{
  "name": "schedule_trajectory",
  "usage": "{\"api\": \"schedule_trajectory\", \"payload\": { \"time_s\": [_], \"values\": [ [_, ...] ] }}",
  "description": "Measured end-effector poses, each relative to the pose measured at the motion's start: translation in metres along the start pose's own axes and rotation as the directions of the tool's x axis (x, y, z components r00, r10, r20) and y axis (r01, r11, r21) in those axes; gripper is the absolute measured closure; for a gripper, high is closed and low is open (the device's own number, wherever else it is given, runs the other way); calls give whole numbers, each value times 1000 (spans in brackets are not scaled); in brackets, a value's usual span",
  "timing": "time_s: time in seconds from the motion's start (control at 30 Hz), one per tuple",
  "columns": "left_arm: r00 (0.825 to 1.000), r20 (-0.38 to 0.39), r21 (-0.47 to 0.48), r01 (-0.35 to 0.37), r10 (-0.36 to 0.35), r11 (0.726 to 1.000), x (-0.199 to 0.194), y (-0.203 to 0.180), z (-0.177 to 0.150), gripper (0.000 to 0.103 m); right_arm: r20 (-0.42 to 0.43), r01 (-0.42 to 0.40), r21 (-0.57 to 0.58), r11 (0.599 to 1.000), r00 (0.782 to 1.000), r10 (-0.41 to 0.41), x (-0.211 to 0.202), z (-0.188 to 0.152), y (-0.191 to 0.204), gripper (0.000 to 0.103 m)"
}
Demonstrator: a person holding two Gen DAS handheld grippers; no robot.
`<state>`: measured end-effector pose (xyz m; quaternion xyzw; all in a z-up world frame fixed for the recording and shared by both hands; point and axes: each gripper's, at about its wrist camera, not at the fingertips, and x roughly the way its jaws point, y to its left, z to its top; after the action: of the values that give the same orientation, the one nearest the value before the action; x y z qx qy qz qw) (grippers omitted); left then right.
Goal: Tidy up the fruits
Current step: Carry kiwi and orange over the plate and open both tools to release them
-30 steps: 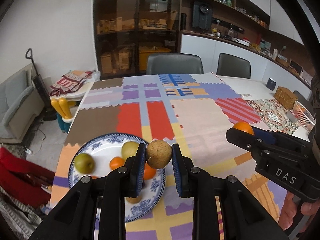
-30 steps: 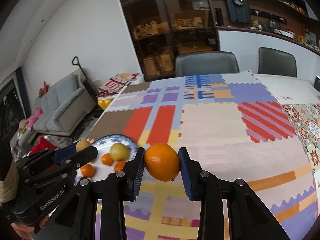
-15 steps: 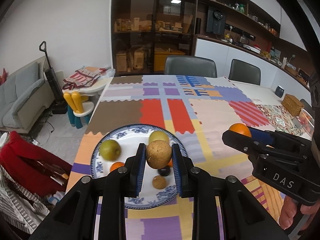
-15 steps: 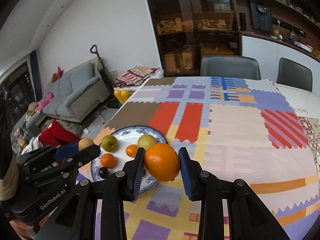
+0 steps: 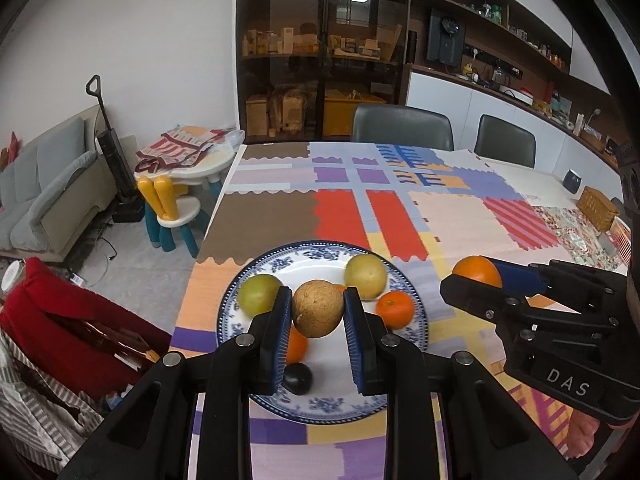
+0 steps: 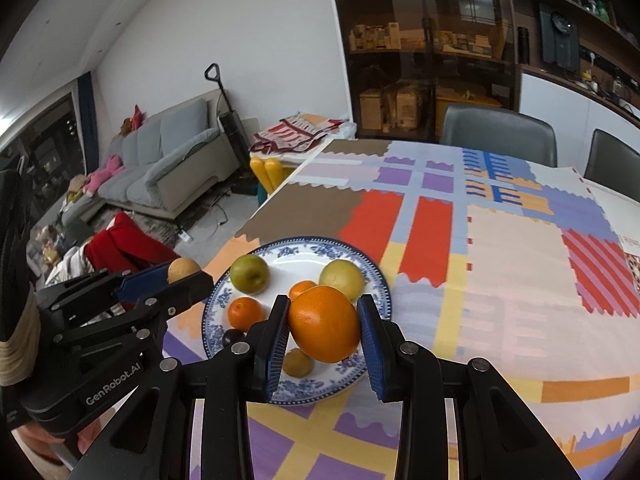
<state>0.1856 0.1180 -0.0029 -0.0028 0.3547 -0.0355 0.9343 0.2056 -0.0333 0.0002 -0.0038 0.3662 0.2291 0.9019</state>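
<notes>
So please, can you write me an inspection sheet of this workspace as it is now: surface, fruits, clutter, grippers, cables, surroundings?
Surface: table under a patchwork cloth.
Job's things: blue-rimmed plate near the table's left edge holds a green apple, a yellow pear, two tangerines, a dark plum and a small brown fruit.
Clutter: wicker basket and dark cup at the far right.
Grippers: left gripper shut on a brown fruit; right gripper shut on an orange; both over the plate.
Cables: one on the floor by the sofa.
Surroundings: grey sofa, two chairs, shelves, a child's table.
</notes>
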Motion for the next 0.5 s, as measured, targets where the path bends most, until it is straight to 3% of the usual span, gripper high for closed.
{"api": "schedule_trajectory", "payload": {
  "time_s": [0.27, 0.5],
  "values": [
    [1000, -21, 80, -1, 3, 997, 25, 14, 1, 77, -49, -17, -11, 1000, 999, 17, 29, 2, 6, 68],
    [995, -78, 143, 71, -60, 987, 58, 25, 2, 77, -104, -27, -35, 999, 994, 23, 57, -3, 14, 68]
  ]
}}
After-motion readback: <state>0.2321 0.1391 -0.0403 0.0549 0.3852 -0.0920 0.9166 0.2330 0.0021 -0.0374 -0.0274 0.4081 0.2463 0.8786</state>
